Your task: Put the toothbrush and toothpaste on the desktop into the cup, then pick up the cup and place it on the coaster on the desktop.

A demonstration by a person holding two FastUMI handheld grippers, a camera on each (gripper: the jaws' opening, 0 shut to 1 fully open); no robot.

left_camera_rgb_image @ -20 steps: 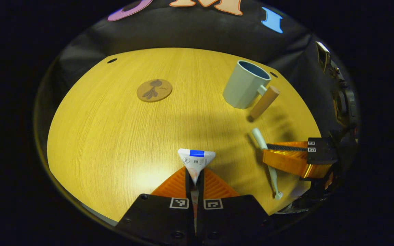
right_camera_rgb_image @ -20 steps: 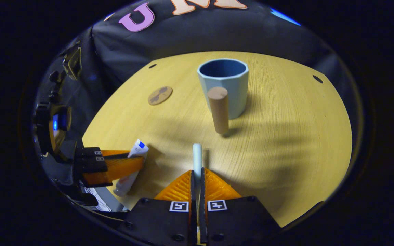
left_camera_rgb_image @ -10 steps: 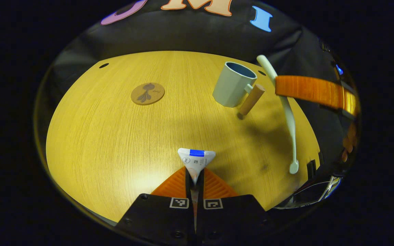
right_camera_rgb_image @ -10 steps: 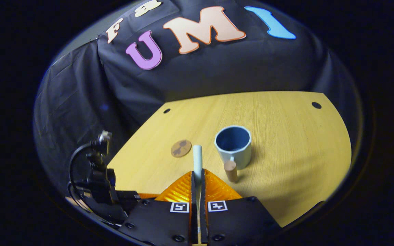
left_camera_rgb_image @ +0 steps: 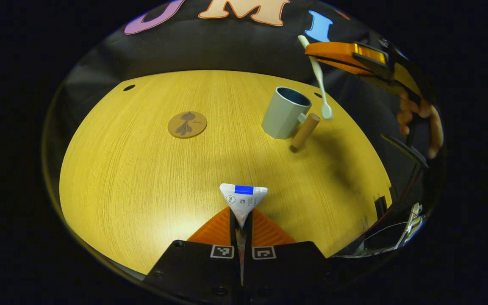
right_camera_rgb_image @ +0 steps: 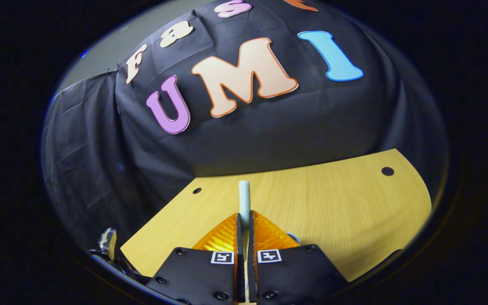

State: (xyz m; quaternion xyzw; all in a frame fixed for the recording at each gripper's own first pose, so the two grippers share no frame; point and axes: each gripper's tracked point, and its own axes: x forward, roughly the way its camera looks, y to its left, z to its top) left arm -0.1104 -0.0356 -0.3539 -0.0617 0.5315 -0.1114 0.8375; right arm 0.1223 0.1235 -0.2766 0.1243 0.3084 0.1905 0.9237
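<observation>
2 holds | toothbrush above cup rim | toothpaste low

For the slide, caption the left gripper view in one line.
Left gripper grips the toothpaste low over the table; right gripper holds the toothbrush above the cup.

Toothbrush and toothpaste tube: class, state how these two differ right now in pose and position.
The toothbrush hangs upright in the right gripper, raised beside the cup; the toothpaste tube lies low over the desktop in the left gripper. The toothbrush is slender, the toothpaste tube flat and wide. Both are gripped.
</observation>
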